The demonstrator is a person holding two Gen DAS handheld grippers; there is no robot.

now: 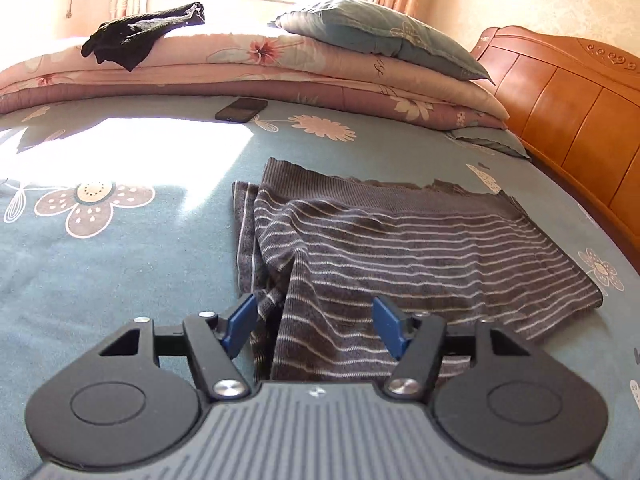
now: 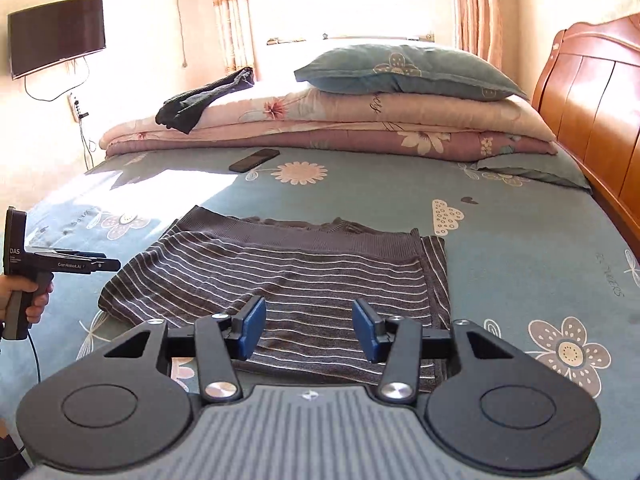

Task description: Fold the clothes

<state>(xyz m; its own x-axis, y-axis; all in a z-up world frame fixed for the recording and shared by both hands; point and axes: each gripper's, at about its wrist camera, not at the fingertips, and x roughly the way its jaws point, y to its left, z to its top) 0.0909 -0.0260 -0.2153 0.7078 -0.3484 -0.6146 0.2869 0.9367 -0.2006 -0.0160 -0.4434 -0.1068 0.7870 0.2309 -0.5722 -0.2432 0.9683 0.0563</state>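
The left hand-held gripper (image 1: 314,326) hangs with blue pads (image 1: 242,322) spread and empty above the near edge of a folded grey striped sweater (image 1: 400,248). The right hand-held gripper (image 2: 309,330) is likewise spread, holding nothing, over the same near edge. The sweater lies flat on the blue flowered bed (image 2: 520,248). Beyond the sweater a dark phone (image 2: 254,160) rests on the sheet, and farther still, folded quilts (image 2: 360,128) carry a blue pillow (image 2: 404,70) and a black garment (image 2: 200,102). To the sweater's right stands a wooden headboard (image 2: 592,92). A person's hand (image 2: 24,300) grips the left tool's handle.
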